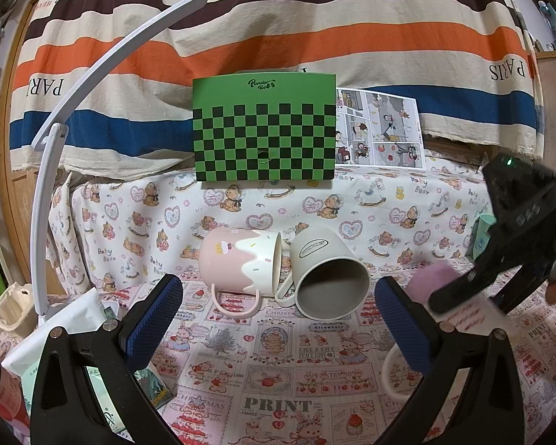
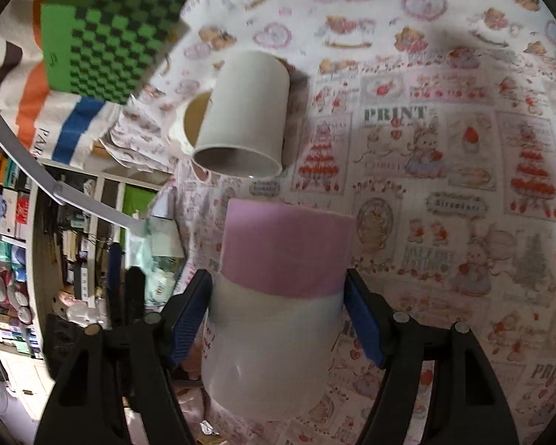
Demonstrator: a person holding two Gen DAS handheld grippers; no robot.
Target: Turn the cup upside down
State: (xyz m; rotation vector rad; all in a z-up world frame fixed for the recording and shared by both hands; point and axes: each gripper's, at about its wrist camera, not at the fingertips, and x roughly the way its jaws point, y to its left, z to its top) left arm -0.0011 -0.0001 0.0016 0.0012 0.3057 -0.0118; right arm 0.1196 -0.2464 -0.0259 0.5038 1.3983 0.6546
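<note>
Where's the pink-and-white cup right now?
The pink-and-white cup is clamped in the right gripper, mid-frame in the right wrist view, above the printed tablecloth, nearer than the grey mug lying on its side.

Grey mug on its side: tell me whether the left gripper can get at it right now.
Probably yes. The left gripper is open and empty, and the grey mug lies straight ahead with bare tablecloth between; only the pink mug crowds its left side.

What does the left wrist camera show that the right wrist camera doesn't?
Left wrist only: the pink drip-glaze mug's outside, a comic page, and the left gripper open and empty. Right wrist only: cluttered shelves and the right gripper shut on a pink-and-white cup. Both: the grey mug on its side and the green checkered board.
</note>
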